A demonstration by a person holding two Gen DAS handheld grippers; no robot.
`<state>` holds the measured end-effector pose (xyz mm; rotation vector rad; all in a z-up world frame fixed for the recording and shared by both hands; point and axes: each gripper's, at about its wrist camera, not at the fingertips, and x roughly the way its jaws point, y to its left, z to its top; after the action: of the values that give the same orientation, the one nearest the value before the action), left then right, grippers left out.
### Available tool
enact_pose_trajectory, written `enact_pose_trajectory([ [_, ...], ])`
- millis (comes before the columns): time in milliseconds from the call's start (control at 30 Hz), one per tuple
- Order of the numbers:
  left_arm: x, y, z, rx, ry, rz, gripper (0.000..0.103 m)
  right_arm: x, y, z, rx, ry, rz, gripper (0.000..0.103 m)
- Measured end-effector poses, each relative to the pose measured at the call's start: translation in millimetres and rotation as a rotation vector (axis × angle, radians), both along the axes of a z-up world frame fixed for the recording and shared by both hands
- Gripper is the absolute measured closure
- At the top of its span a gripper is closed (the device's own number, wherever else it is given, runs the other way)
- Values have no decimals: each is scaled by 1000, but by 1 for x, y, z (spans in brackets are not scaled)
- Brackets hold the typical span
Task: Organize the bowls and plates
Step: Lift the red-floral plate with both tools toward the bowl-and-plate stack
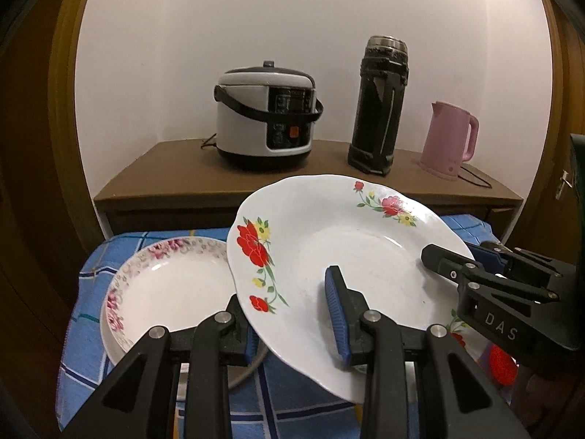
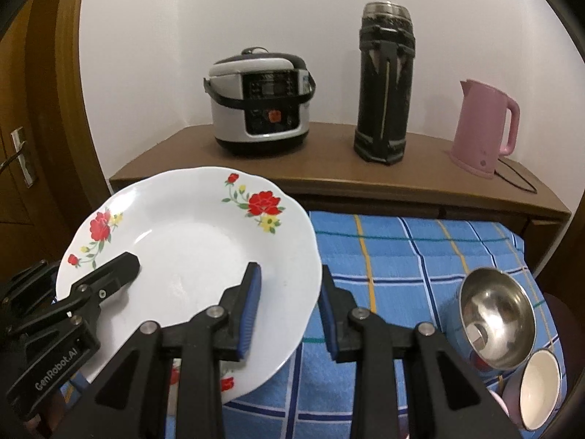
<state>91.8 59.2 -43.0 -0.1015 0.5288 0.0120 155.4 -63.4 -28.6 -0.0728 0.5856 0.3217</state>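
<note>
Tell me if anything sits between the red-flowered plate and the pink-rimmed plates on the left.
Nothing visible does. The red-flowered plate, held off the blue checked cloth by both grippers, already overlaps the edge of the pink-rimmed plates, whose centre is bare.

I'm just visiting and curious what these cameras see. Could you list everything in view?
Red-flowered plate: one, white, held above the blue cloth by both grippers.
Pink-rimmed plates: stacked, white, on the cloth's left.
Steel bowl: one, silver, cloth's right.
Small bowl: one, white inside, beside the steel bowl.
Checked cloth: one, blue.
Rice cooker: one, white and black, brown sideboard.
Flask: one, black.
Kettle: one, pink.
Left gripper: black, blue pads, clamping the plate's rim.
Right gripper: same, clamping the opposite rim.
</note>
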Motion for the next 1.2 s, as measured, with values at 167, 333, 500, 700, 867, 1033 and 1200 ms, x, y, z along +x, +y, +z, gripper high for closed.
enact_pose_trajectory([
  [167, 0, 7, 4, -1, -19, 18, 68, 1, 8, 5, -2, -17, 11, 72],
  [333, -3, 13, 7, -4, -41, 38, 68, 4, 16, 9, -1, -32, 23, 72],
  [500, -3, 20, 4, -9, -54, 55, 68, 7, 26, 6, 0, -39, 33, 72],
  [700, -2, 26, 2, -11, -63, 71, 68, 10, 32, 5, -4, -39, 41, 72],
  [867, 0, 33, 0, -20, -64, 81, 68, 13, 38, 4, -13, -39, 50, 72],
  [1033, 0, 40, 1, -24, -70, 99, 68, 14, 45, 5, -18, -46, 63, 72],
  [1200, 1, 47, -1, -27, -73, 111, 68, 16, 54, 4, -22, -49, 77, 72],
])
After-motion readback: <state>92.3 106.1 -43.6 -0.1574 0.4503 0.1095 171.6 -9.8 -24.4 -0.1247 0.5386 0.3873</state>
